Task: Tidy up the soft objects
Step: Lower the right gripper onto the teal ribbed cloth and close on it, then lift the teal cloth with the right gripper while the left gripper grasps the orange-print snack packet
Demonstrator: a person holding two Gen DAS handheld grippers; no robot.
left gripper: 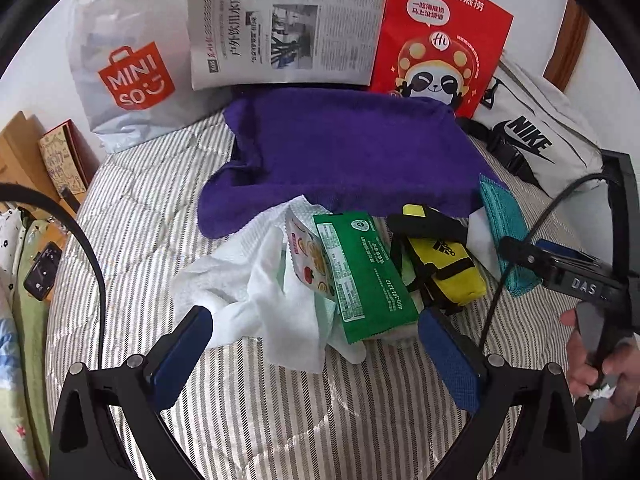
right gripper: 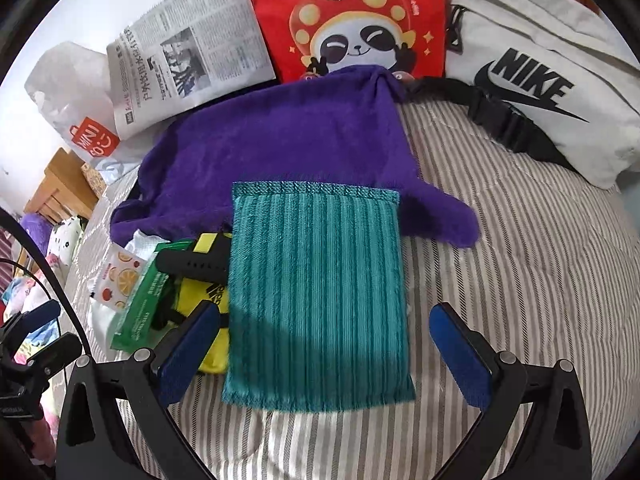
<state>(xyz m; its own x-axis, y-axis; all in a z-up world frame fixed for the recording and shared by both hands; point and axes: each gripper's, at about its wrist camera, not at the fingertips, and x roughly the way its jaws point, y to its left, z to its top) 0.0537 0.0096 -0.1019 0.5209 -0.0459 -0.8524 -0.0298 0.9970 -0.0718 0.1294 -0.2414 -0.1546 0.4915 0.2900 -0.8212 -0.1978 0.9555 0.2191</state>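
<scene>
A purple towel (left gripper: pixel 340 152) (right gripper: pixel 280 148) lies spread on the striped bed. In front of it sits a heap: a crumpled white cloth (left gripper: pixel 264 292), a green wipes pack (left gripper: pixel 360 268) (right gripper: pixel 140 312), a fruit-print packet (left gripper: pixel 308 256) (right gripper: pixel 120 280) and a yellow-and-black pouch (left gripper: pixel 444 264) (right gripper: pixel 200 264). A folded teal striped cloth (right gripper: pixel 320 292) (left gripper: pixel 504 232) lies flat to the right of the heap. My left gripper (left gripper: pixel 316 340) is open just before the white cloth. My right gripper (right gripper: pixel 324 340) stands open, its fingers either side of the teal cloth's near end.
Along the wall stand a white Miniso bag (left gripper: pixel 124 64), a newspaper (left gripper: pixel 284 28) and a red panda paper bag (left gripper: pixel 440 36). A white Nike bag (right gripper: pixel 540 80) lies at the right. A wooden nightstand (left gripper: pixel 24 156) stands left of the bed. A hand (left gripper: pixel 600 364) holds the right gripper.
</scene>
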